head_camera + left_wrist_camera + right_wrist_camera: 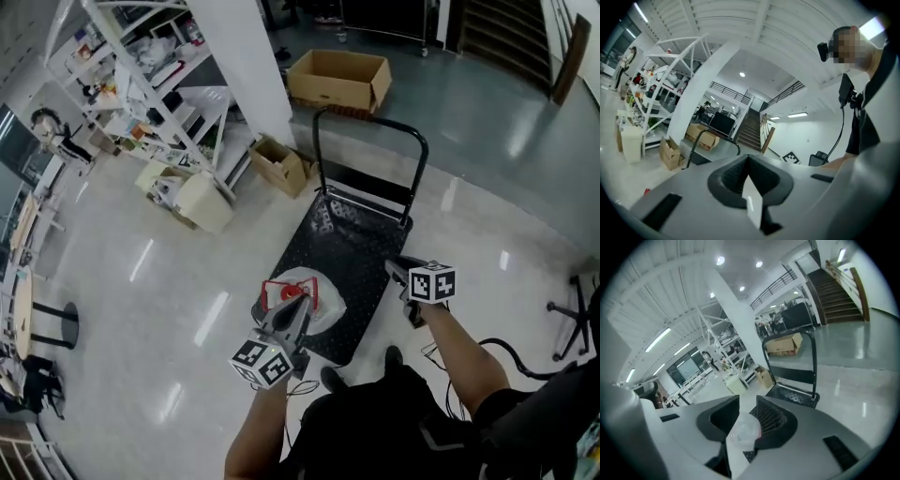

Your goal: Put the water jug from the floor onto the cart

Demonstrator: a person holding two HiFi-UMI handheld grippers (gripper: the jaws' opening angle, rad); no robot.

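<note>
The water jug point(309, 292) sits on the cart point(370, 234), near its front end, so the placing step looks done. The left hand-held gripper point(296, 305) is clenched on nothing, close by the jug. The right hand-held gripper point(396, 269) is released and empty, off to the side. Next, I'd only check that the jug sits steady.

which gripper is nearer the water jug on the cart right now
Left. The left gripper is over the water jug, overlapping it in the head view. The right gripper is off to the jug's right, by the right edge of the cart.
</note>
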